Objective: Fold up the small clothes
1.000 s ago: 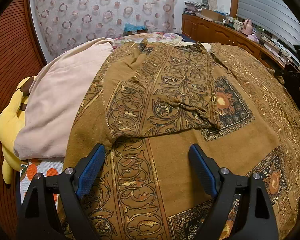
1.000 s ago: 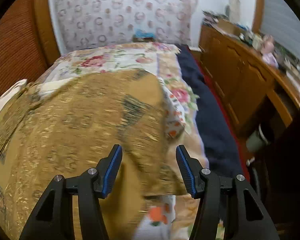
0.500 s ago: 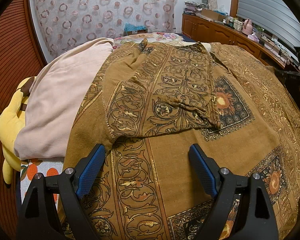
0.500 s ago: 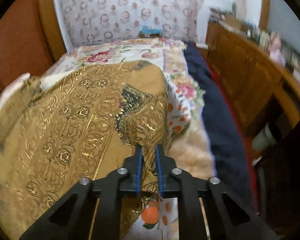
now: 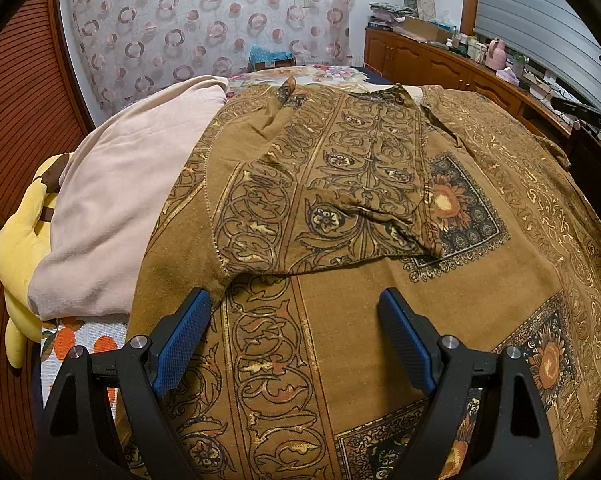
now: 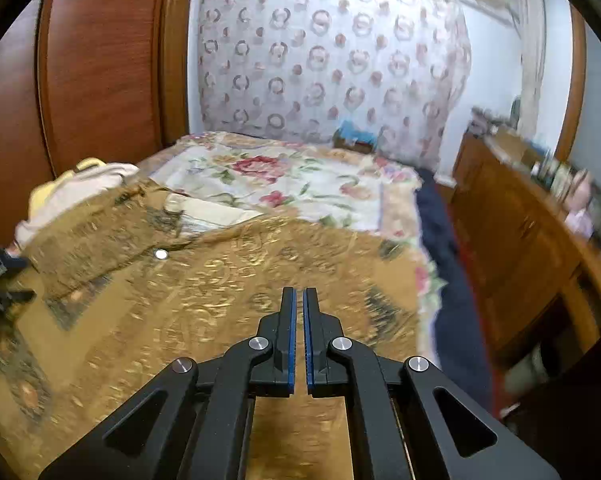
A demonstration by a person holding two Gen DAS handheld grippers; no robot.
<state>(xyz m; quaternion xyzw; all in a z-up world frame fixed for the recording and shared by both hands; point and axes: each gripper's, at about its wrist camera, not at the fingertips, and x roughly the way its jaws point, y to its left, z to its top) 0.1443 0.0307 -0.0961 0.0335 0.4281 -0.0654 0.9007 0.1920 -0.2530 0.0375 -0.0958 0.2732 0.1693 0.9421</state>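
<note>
Brown patterned garment lies spread across the bed — one side folded inward. Left gripper hovers wide apart above it; right gripper is pressed together, nothing visibly pinched

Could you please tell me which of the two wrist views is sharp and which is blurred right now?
Left wrist view: sharp, the brown patterned garment crisp, only fisheye bending at the edges. Right wrist view: motion-smeared across the gold patterned cloth and wooden cabinet, while the right hand-held gripper itself stays crisp.
</note>
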